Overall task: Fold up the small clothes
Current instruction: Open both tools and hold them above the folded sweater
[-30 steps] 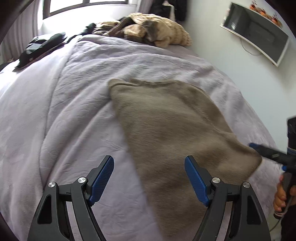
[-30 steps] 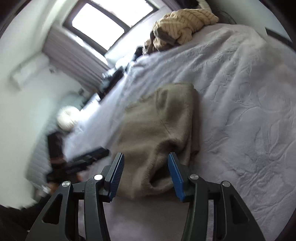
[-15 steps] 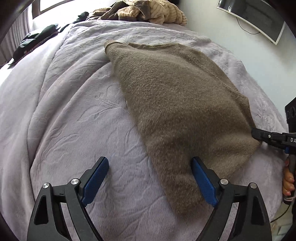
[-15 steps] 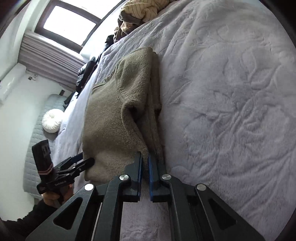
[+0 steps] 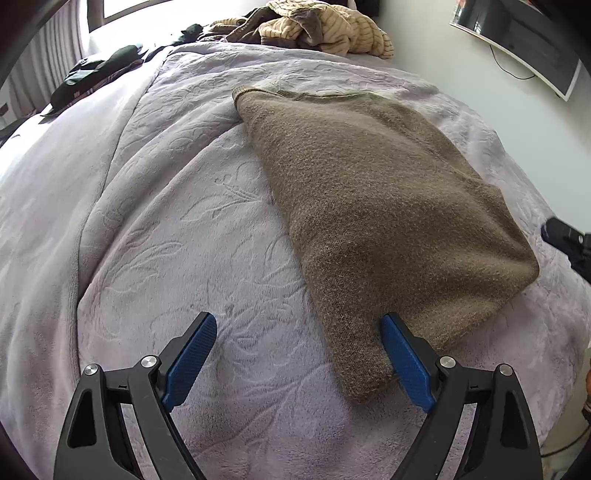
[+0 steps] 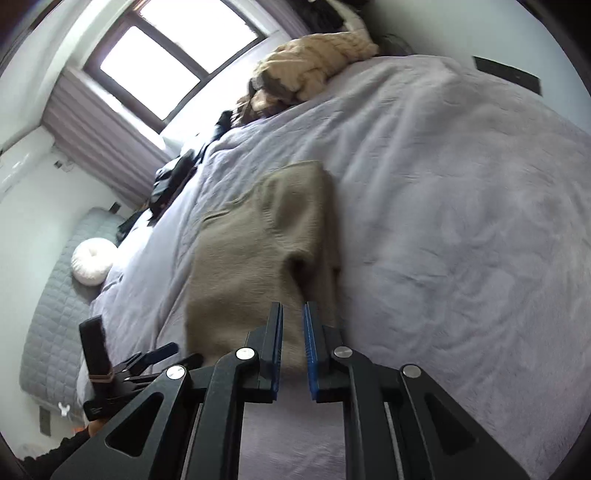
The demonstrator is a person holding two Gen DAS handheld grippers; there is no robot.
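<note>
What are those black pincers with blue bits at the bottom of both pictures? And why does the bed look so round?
Those are two claws that a person holds, one in each hand. Each carries a small camera whose lens bends the view. One picture looks along the left claw, wide open above the near corner of a brown sweater lying on the lilac bed blanket. The other looks along the right claw: nearly shut, its jaws just opening, apparently gripping nothing. More clothes are piled at the far end.
</note>
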